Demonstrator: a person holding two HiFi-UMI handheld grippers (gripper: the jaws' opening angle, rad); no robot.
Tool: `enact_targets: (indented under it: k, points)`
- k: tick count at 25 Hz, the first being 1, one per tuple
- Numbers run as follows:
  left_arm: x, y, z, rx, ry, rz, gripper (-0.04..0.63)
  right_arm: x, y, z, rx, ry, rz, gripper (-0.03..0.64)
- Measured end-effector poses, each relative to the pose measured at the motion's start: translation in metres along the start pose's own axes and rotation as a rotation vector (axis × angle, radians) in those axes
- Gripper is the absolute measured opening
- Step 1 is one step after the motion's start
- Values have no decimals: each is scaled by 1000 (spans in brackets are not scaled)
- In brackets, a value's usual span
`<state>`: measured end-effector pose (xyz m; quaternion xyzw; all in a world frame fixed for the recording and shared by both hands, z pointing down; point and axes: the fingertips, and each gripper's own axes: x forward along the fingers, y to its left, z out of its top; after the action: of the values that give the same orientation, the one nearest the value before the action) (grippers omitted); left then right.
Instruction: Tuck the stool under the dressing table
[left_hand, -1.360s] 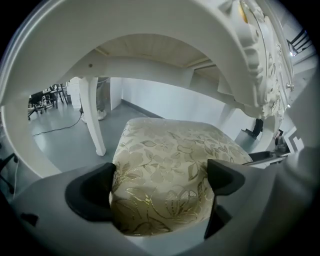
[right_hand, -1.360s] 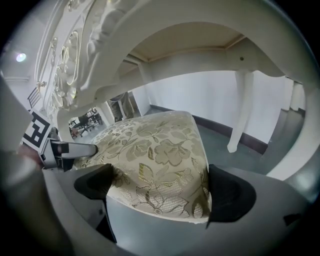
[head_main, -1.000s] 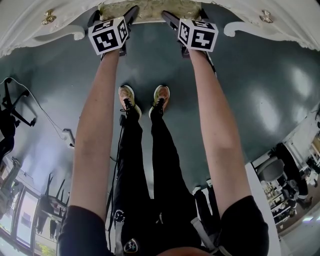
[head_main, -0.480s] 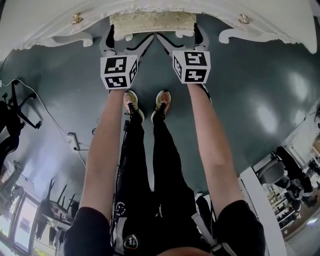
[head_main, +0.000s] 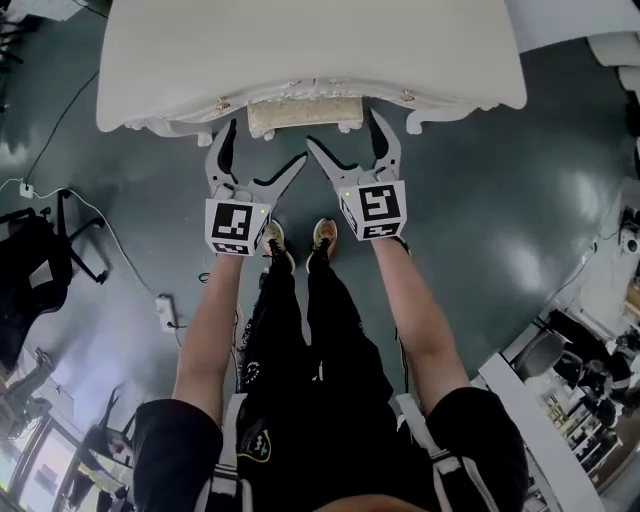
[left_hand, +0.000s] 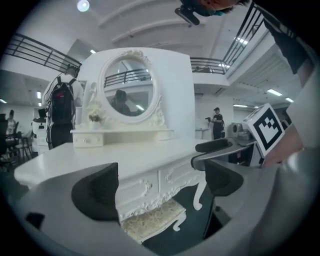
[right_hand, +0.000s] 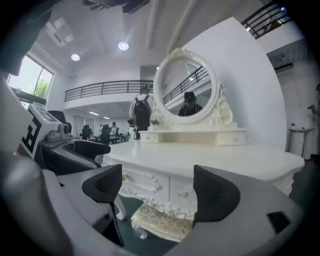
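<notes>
The floor (head_main: 520, 200) is dark green and a little shiny. On it, at the left, stands a black office chair (head_main: 40, 270), and near it lies a white power strip (head_main: 166, 312) with a thin cable. Far behind stands a person with a black backpack (left_hand: 61, 107). High above runs a balcony railing (right_hand: 100, 90).

The left arm (head_main: 213, 322) and right arm (head_main: 417, 312) stretch forward, side by side. The left gripper (head_main: 262, 148) has its fingers spread and empty; the right gripper (head_main: 345, 133), its fingers closing, also has nothing between them.
</notes>
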<state>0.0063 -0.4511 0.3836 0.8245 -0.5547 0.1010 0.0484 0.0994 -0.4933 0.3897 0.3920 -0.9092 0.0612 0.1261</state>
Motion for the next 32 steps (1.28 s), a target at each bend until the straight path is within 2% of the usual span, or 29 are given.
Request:
enact_targets:
  k: [5,10,14,22,27,32]
  points:
    - [-43,7,100,44,-73,-64,561,-32,24,111,-67,-110,17,434]
    - [-72,25,181,63,-150,-72,560,-57,34,191,-117,-173,15,406]
    - [-101,27,233,41,-188,-103,557,-80,51,244,-160,-225,24,400]
    - [-147,20,292,76,-245,-160,551,-113,90,307,-215,-321,83,382]
    - [-174,25,319,85,-288,-145,551,-128,116,336,-224,-377,121,380]
    - [-193,30,332,105,-305,-140,551,-139,130,346,-215,-399,142,382]
